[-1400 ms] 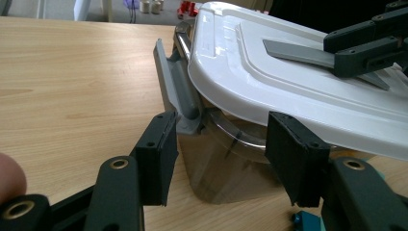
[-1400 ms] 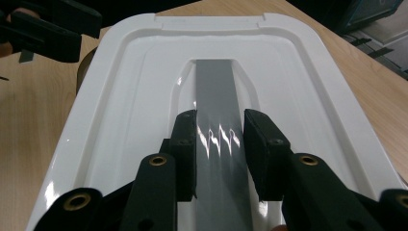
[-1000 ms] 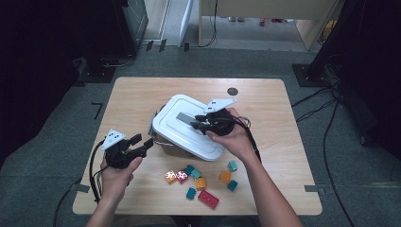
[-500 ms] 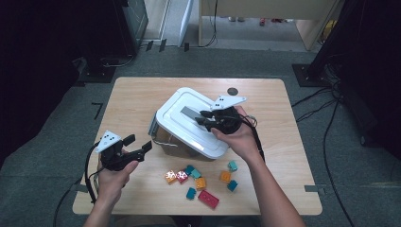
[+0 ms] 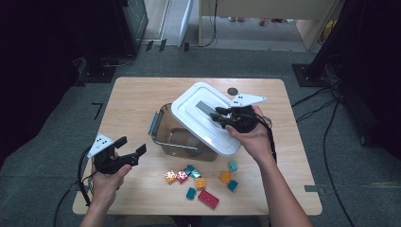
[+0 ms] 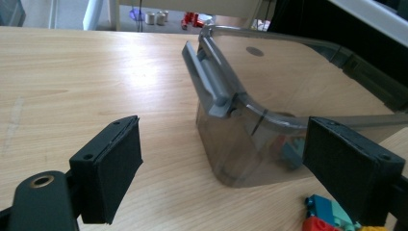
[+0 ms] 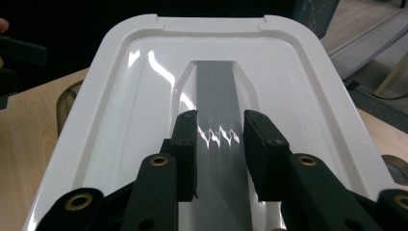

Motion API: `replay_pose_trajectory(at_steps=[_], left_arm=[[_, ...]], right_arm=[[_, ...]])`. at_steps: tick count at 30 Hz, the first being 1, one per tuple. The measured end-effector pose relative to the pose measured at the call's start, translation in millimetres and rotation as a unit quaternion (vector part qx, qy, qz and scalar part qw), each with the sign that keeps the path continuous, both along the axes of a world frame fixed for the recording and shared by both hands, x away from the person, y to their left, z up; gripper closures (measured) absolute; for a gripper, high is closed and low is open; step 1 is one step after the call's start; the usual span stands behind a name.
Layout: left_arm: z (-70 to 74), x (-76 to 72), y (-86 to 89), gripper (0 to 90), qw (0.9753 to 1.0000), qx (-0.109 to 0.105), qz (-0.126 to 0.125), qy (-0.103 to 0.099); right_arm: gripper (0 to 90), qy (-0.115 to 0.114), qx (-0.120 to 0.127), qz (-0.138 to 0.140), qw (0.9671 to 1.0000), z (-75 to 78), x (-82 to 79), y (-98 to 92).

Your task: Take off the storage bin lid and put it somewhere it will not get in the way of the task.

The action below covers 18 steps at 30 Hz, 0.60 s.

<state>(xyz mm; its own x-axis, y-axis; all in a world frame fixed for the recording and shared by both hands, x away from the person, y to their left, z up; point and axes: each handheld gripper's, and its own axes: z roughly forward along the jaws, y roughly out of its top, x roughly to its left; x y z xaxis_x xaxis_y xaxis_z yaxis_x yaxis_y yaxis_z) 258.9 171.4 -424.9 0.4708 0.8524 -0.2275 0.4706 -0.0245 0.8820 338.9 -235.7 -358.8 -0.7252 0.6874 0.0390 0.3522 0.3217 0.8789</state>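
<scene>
One clear bin [image 5: 177, 135], white lid [image 5: 203, 118] lifted askew.

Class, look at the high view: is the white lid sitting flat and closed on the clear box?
No: the white lid is tilted, held by the right gripper, leaving the clear box partly uncovered.

A wooden table [image 5: 142, 101] stands on grey carpet [image 5: 56, 127].
</scene>
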Motion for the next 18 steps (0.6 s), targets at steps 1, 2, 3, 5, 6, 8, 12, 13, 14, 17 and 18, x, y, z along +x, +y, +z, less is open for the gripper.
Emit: replay_pose_trajectory(at_steps=[1, 2, 3, 5, 6, 8, 12, 13, 14, 17, 18], left_arm=[[-2.1, -0.5, 2.1, 13.0, 1.0000, 0.002, -0.001, 0.001], [-4.5, -1.2, 4.5, 12.6, 1.0000, 0.001, -0.001, 0.003], [-7.0, -2.1, 7.1, 12.3, 1.0000, 0.000, -0.001, 0.005], [-12.3, -3.5, 12.3, 11.9, 0.9999, 0.000, 0.005, 0.009], [-15.0, -4.1, 15.1, 11.9, 0.9999, 0.001, 0.008, 0.012], [-20.6, -5.7, 20.5, 11.9, 0.9998, 0.003, 0.013, 0.016], [-33.6, -8.6, 31.5, 11.9, 0.9993, 0.008, 0.027, 0.022], [-37.2, -9.1, 33.9, 11.9, 0.9991, 0.011, 0.031, 0.026], [-41.2, -9.6, 36.4, 11.9, 0.9988, 0.015, 0.034, 0.031], [-53.4, -11.0, 43.5, 11.9, 0.9976, 0.025, 0.044, 0.046], [-56.9, -11.4, 45.5, 12.0, 0.9972, 0.027, 0.048, 0.050]], right_arm=[[68.3, 0.000, 0.003, -0.004, 1.0000, -0.4, -0.5, -3.3], [68.3, 0.000, 0.004, -0.009, 1.0000, -0.8, -1.0, -6.7], [68.3, 0.000, 0.005, -0.012, 0.9999, -1.4, -1.5, -10.1], [68.3, 0.000, 0.009, -0.022, 0.9997, -2.7, -2.8, -17.0], [68.3, 0.001, 0.012, -0.025, 0.9996, -3.5, -3.3, -20.6], [68.3, 0.003, 0.016, -0.032, 0.9994, -5.2, -4.0, -27.6], [68.3, 0.002, 0.021, -0.050, 0.9985, -6.6, -6.1, -40.5], [68.3, 0.002, 0.025, -0.054, 0.9982, -6.6, -6.6, -43.6], [68.3, 0.001, 0.026, -0.057, 0.9981, -6.7, -7.0, -46.5], [68.3, -0.001, 0.024, -0.071, 0.9972, -7.6, -8.5, -54.3], [68.3, -0.001, 0.023, -0.076, 0.9968, -8.4, -8.9, -56.9]])
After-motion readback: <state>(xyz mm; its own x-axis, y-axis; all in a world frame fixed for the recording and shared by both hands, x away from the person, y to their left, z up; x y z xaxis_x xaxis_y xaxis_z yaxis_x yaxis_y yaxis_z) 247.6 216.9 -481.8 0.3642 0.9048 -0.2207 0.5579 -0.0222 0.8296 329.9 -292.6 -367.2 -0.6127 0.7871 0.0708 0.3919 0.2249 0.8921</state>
